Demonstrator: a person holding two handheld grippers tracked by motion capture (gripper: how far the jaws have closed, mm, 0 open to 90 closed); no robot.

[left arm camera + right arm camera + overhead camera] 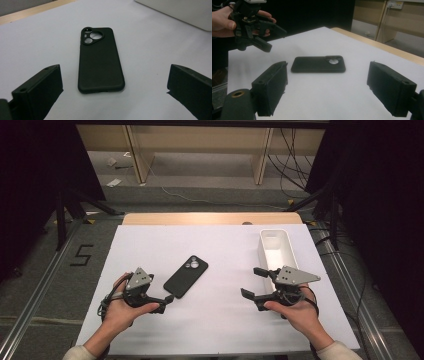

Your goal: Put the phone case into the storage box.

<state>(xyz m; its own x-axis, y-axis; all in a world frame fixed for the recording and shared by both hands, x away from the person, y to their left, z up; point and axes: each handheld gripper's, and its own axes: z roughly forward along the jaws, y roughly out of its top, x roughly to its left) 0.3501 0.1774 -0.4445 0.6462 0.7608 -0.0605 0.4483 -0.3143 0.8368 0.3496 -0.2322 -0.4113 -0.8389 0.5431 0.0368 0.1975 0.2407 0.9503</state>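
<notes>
phone case (186, 276) flat on white mat (220, 330), between both tools | left gripper (167, 301) wide, nothing held, just beside case's near end | right gripper (254, 282) wide, nothing held, well apart | risk: thin case slides or flips if jaws catch one edge

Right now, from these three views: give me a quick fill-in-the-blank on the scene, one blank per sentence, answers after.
1. The black phone case lies flat on the white sheet with its camera cutout facing ____.
2. The white bin stands nearest the ____ gripper.
3. The jaws of the left gripper are ____, with nothing held between them.
4. The phone case lies ____ the two grippers in the high view.

Answers: up; right; open; between
</notes>
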